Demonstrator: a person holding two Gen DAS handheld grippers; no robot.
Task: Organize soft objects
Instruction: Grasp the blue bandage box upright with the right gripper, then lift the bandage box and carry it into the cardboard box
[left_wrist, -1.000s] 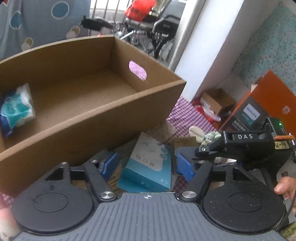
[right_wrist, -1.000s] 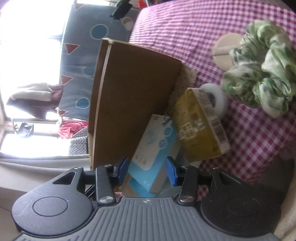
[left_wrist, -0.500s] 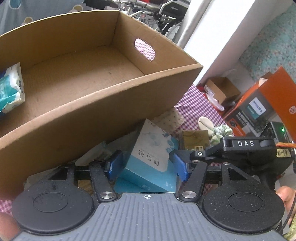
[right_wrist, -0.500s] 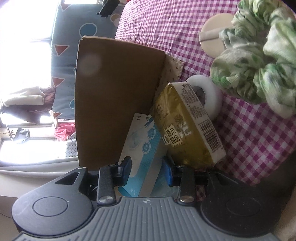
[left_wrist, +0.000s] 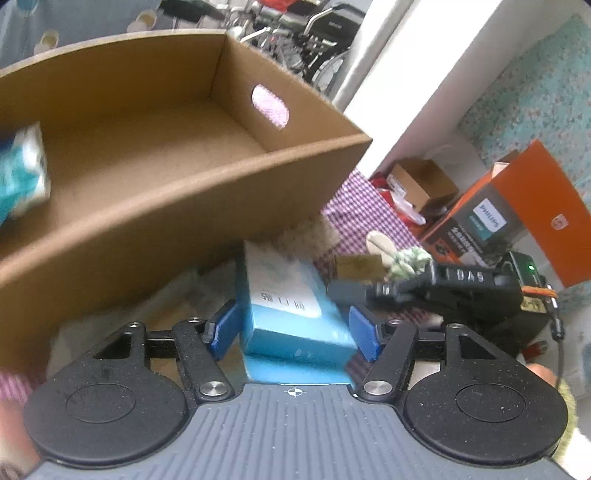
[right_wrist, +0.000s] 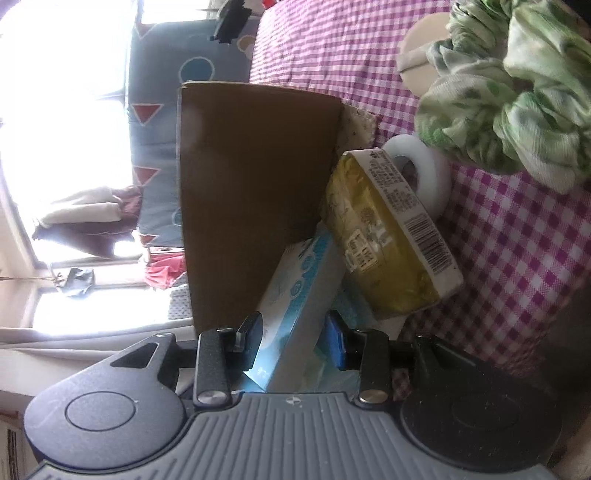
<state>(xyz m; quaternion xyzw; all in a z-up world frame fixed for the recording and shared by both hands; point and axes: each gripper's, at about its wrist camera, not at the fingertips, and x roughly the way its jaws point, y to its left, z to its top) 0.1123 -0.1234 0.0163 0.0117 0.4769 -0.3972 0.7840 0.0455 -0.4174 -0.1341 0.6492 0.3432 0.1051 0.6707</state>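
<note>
Left wrist view is showing the blue tissue pack (left_wrist: 291, 314) lying between the pads of the left tool (left_wrist: 293, 332), its long axis running forward, away from the camera and toward the near wall of the cardboard box (left_wrist: 177, 206). The left tool's jaws are standing spread just wider than the pack; the left pad is looking close to touching, the right pad is sitting a little apart, so I am judging it as bracketing, not yet gripping.

In the right wrist view the same pack (right_wrist: 295, 306) is sitting between the pads of the right tool (right_wrist: 291, 339), which is coming at it crosswise and appears to be pinching its thin faces. A yellow tissue pack (right_wrist: 388, 236) is leaning on its far end, with a white ring (right_wrist: 432, 177) and a green scrunchie (right_wrist: 498, 92) beyond on the checked cloth (right_wrist: 517, 258).

The box is lying directly ahead and above, one teal pack (left_wrist: 22, 173) already inside. The coming lift is depending on clearing that wall.
</note>
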